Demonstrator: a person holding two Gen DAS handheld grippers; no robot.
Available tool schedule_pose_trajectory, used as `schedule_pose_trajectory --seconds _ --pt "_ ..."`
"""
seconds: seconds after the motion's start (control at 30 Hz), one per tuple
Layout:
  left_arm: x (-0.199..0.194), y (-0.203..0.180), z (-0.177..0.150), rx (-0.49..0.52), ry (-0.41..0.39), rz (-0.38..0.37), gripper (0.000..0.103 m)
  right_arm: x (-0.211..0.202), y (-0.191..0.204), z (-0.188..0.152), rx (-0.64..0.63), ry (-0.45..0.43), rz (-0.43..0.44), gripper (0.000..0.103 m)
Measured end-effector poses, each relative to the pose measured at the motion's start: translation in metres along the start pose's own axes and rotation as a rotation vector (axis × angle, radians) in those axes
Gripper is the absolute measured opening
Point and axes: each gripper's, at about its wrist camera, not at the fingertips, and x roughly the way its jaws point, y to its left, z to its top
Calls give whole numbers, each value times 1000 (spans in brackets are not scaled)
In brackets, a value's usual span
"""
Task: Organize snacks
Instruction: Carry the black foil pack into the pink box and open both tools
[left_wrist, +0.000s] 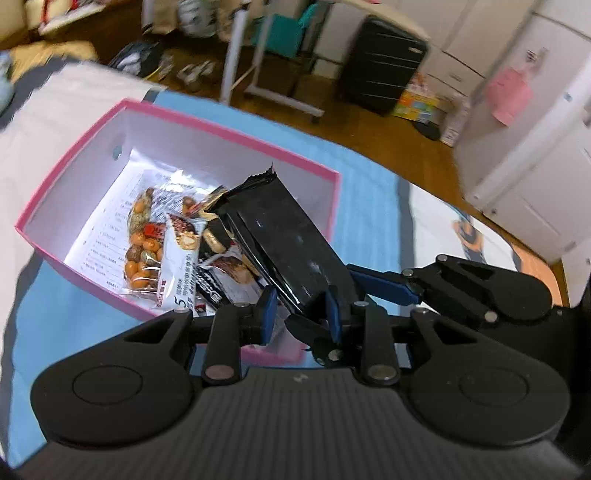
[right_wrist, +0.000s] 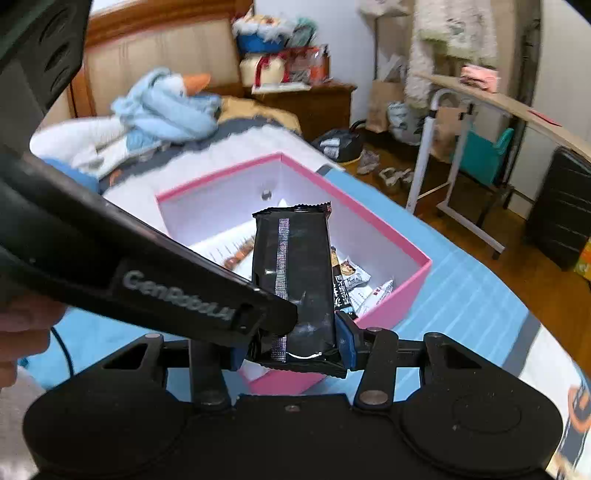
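Snack packet first: I see a long black glossy packet (right_wrist: 295, 280) with crimped ends and a silvery seam strip running down its back, tilted with its upper end over the pink box (right_wrist: 391, 240) and its lower end at the box's near wall. My right gripper (right_wrist: 295, 350) has its blue-padded jaws closed to the packet's width, clamping that lower end from both sides. My left gripper (left_wrist: 301, 314) sits just beside the same end of the black packet (left_wrist: 291, 243); its jaws stand a little apart, and the right-hand blue pad looks to be against the packet, though I cannot tell from either view whether it truly grips. In the right wrist view the left tool crosses in front as a dark arm marked GenRobot, its tip touching the packet above my right jaws.

Inside the pink box (left_wrist: 74, 184), which has white inner walls, lie other snacks: a clear bag of orange and brown coated nuts (left_wrist: 142, 236) toward the box's left side, a white bar wrapper (left_wrist: 181, 258) beside it, and darker wrappers partly under the black packet. A printed paper sheet (left_wrist: 107, 229) lines the box floor. The box rests on a light blue cloth (left_wrist: 369, 192).
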Motion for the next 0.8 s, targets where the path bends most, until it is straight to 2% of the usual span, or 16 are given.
schedule_pose_trajectory --seconds 0.07,0.17,0.33,0.37,0.4,0.47,0.57,0.8 --pt "15 11 6 -41 9 9 27 16 -4 3 -24 22 5 53" --pt "32 17 8 -51 12 42 27 37 -11 9 1 56 33 53" --pt "44 28 6 -51 -36 85 31 57 -8 18 -5 72 35 55" --pt "44 30 6 -49 -49 87 33 57 -6 19 -19 70 23 58" --pt "42 33 5 -52 -59 92 34 55 -3 20 -28 60 3 70" --pt "35 35 1 -39 -86 102 42 47 1 18 -46 46 -35 80" --pt "18 32 -4 5 -138 115 49 25 0 11 -42 -5 -84 80" --pt "-28 9 -22 103 -221 91 66 -54 -5 -31 46 -140 -95 90"
